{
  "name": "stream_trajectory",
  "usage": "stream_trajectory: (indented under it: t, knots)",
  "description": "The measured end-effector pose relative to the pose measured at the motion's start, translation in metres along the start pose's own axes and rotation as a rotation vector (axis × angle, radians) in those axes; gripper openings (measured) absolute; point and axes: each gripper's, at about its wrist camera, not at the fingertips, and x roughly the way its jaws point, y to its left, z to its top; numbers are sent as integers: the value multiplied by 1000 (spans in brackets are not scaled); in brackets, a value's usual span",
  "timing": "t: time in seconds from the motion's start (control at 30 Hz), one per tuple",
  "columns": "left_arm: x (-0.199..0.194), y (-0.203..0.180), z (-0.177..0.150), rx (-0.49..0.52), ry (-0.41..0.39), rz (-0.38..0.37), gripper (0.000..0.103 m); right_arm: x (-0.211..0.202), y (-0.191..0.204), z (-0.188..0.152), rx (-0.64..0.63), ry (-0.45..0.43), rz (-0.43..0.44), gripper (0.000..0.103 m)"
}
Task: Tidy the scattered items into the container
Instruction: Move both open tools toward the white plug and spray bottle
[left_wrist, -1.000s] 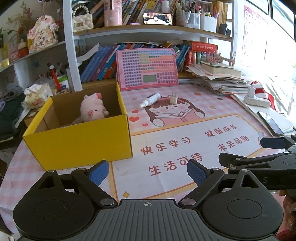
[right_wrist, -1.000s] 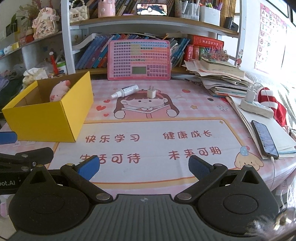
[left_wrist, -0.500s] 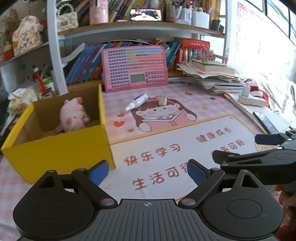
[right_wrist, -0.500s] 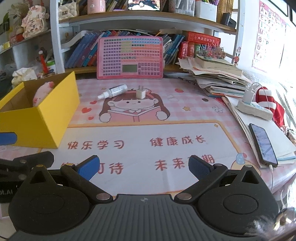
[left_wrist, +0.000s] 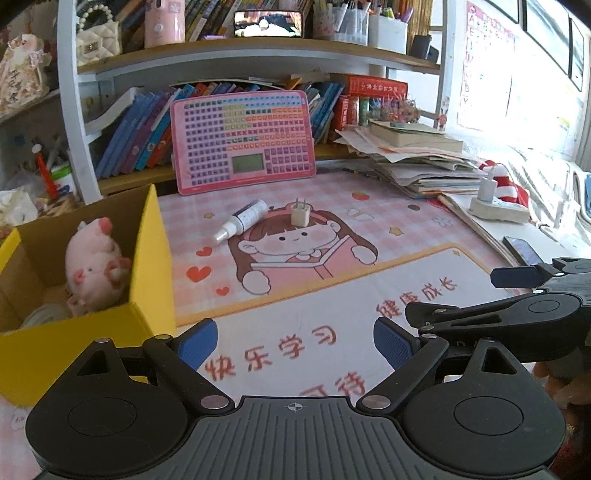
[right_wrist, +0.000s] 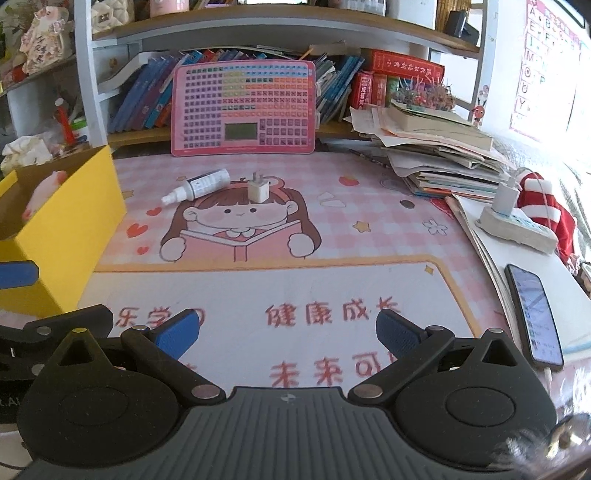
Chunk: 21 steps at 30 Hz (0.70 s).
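Pink-mat table (right_wrist: 280, 295) under bookshelves | spray bottle (right_wrist: 199, 185) and charger plug (right_wrist: 258, 189) lying mid-mat, awaiting pickup | yellow box (left_wrist: 110, 332) — holding plush pig (left_wrist: 94, 264) | left tongs (left_wrist: 293, 343), right tongs (right_wrist: 288, 328) hovering wide, empty — probably approaching.

Both cams sit low behind their own claws, facing forward across the desk toward the bookshelf. Left claw (left_wrist: 294, 345) view sits beside the yellow box (left_wrist: 147, 266); right claw (right_wrist: 288, 332) view is further right. Shared: spray bottle (left_wrist: 242, 220), charger plug (left_wrist: 300, 214), pink keyboard toy (left_wrist: 243, 142).
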Motion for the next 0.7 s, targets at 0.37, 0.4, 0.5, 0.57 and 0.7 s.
stream_trajectory:
  t: [0.37,0.4,0.5,0.57,0.7]
  knots:
    - [47,-3,32,-24,48,56,94,54,-23,35,-18,30,80,103]
    - [52,-2,35,-28,54,63,94,59,-25,38,-21,30,90,103]
    - [67,0,44,-32,70,91,94,78,-30,48,-31,36,118,103]
    - [77,1,50,-29,79,113,94,92,-33,55,-37,39,133,103]
    - [98,4,63,-22,87,146,94,121,-37,74,-59,28,168,103]
